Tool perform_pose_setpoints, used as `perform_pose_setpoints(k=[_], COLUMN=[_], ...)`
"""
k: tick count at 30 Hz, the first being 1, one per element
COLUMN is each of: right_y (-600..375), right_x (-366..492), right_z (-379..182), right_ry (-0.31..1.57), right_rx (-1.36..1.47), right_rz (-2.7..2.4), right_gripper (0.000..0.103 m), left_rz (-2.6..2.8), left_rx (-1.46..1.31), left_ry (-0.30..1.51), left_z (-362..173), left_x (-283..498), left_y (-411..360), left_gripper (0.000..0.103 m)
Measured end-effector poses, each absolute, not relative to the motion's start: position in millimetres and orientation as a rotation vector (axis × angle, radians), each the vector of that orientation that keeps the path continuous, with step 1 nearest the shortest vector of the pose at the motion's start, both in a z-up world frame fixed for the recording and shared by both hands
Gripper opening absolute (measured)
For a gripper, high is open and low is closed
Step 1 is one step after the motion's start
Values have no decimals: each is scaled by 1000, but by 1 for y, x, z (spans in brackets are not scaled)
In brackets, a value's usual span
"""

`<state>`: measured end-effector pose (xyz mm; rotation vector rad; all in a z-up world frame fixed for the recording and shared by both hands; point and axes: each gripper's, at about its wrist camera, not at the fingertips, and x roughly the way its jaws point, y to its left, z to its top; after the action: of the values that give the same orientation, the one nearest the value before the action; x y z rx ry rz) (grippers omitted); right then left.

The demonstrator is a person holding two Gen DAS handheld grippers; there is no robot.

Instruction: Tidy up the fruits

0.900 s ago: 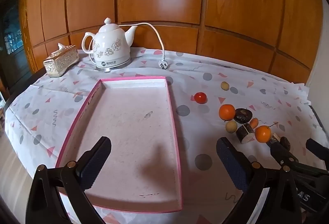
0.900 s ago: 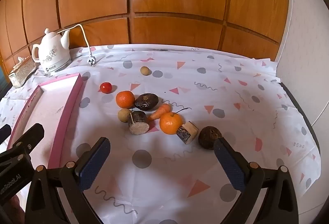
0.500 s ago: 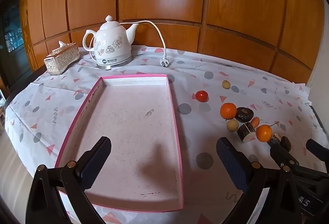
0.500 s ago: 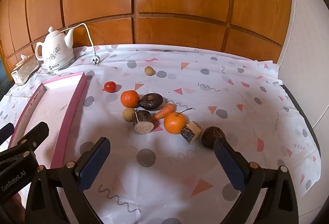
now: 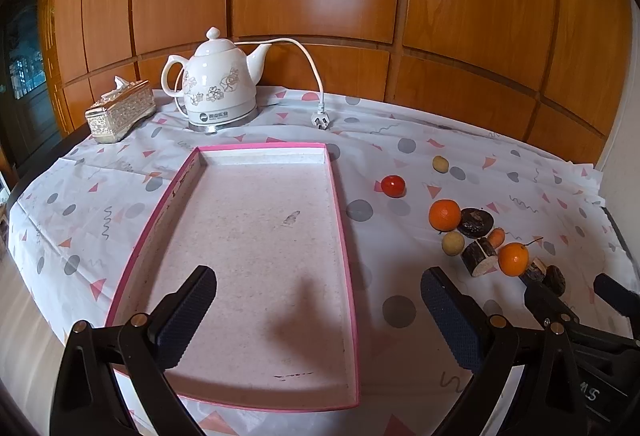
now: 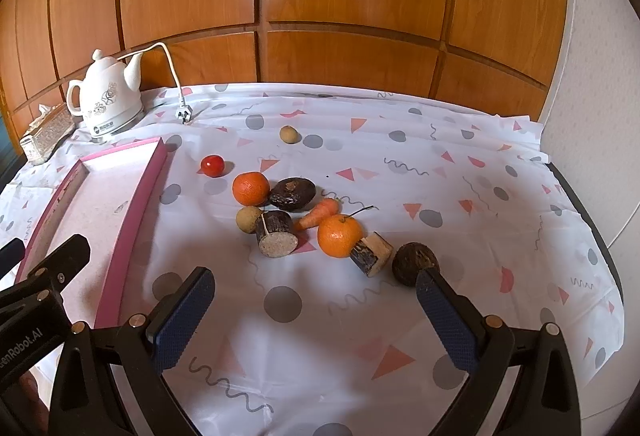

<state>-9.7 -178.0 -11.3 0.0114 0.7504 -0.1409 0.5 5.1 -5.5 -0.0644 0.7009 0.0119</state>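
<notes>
while both grippers hang above the near edge of the counter (image 6: 320, 376), nothing is picked up: the left gripper (image 5: 318, 310) has its jaws spread wide over the empty pink tray (image 5: 344, 236), and the right gripper (image 6: 314, 310) has its jaws spread wide just near of the fruit pile.

the fruits lie on the patterned cloth right of the tray: a cherry tomato (image 6: 212, 165) farthest left, a small tan fruit (image 6: 288, 134) alone at the far side, then a tight cluster of a mandarin (image 6: 251, 188), a dark avocado-like fruit (image 6: 292, 193), a pale round fruit (image 6: 249, 218), a small carrot (image 6: 319, 213), a stemmed mandarin (image 6: 340, 236), two wood log pieces (image 6: 276, 234) (image 6: 372, 254) and a dark round fruit (image 6: 414, 263).

the risk, as i judge it, is the crowding: jaws closing on the stemmed mandarin could nudge the log piece touching it or send a round fruit rolling toward the counter edge. the logs and carrot could also be grabbed by mistake.

the dark round fruit is partly behind the right jaw tip, so its kind is hard to tell. a ceramic kettle (image 6: 108, 101) stands at the far left.
</notes>
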Motion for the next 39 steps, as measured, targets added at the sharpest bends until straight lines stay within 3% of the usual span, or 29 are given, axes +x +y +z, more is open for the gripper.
perform_pose_setpoints(k=[39], right_y=[-200], right_x=[-10], right_z=[-19], right_ry=[744], right_rx=[48], right_rz=[-148], right_gripper=[102], left_rz=[-117], left_rx=[-66], left_ry=[752], left_z=[-12], left_x=[3], left_y=[-14], left_gripper=[103])
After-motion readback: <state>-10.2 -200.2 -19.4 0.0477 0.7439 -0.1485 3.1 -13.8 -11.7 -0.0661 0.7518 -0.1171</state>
